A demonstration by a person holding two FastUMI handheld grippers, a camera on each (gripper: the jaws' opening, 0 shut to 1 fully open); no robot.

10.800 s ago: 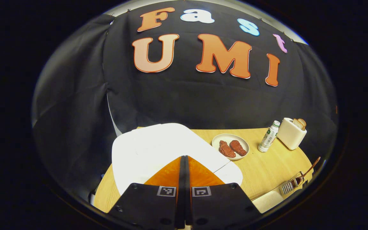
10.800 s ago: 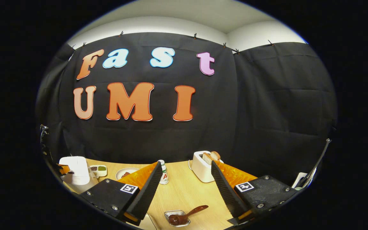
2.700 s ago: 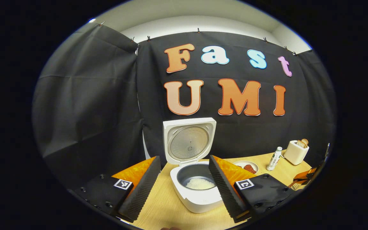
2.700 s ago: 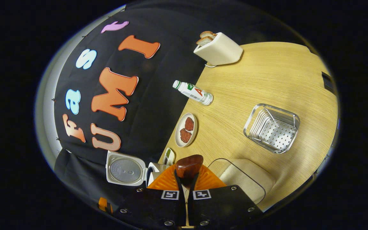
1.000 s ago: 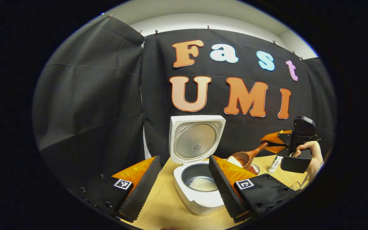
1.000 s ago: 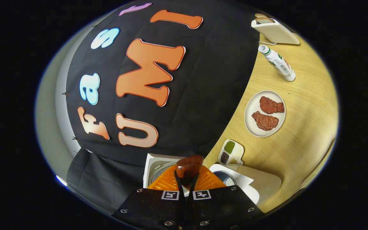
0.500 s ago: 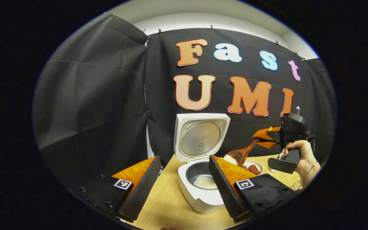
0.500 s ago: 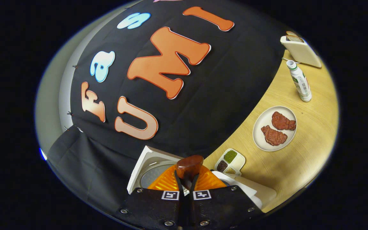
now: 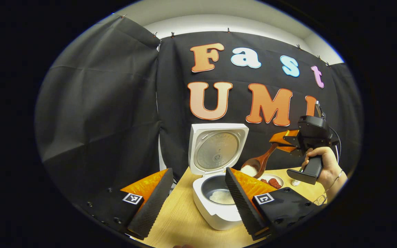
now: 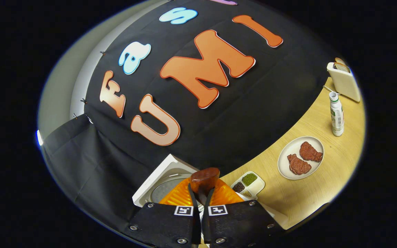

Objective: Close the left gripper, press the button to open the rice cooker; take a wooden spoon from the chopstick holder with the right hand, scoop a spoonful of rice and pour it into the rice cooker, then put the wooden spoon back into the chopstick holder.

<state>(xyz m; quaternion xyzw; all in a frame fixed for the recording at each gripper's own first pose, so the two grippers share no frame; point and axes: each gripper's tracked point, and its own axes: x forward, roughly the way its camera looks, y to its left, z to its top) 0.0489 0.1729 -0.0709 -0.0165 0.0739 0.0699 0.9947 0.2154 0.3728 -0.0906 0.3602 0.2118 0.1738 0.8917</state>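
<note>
Wooden spoon (image 9: 260, 162) loaded w/ rice, bowl end hanging just right of the rice cooker (image 9: 219, 203) pot rim and above it — not yet over the opening, as far as I can judge. Handle pinched in the right gripper (image 9: 281, 142), fingers pressed together on it; in the right gripper view the spoon's end (image 10: 204, 179) pokes out past the closed tips. Cooker lid (image 9: 218, 148) stands up open behind the pot, some rice already inside. Left gripper (image 9: 198, 196) spread wide, holding nothing, hovering in front of the cooker.

Risks: tipping early — rice lands on the counter (image 9: 181, 224) or the plate of meat (image 9: 271, 179) right of the cooker. Spoon could twist in the narrow pinch. Bowl might clip the rim or lid on the way in.
</note>
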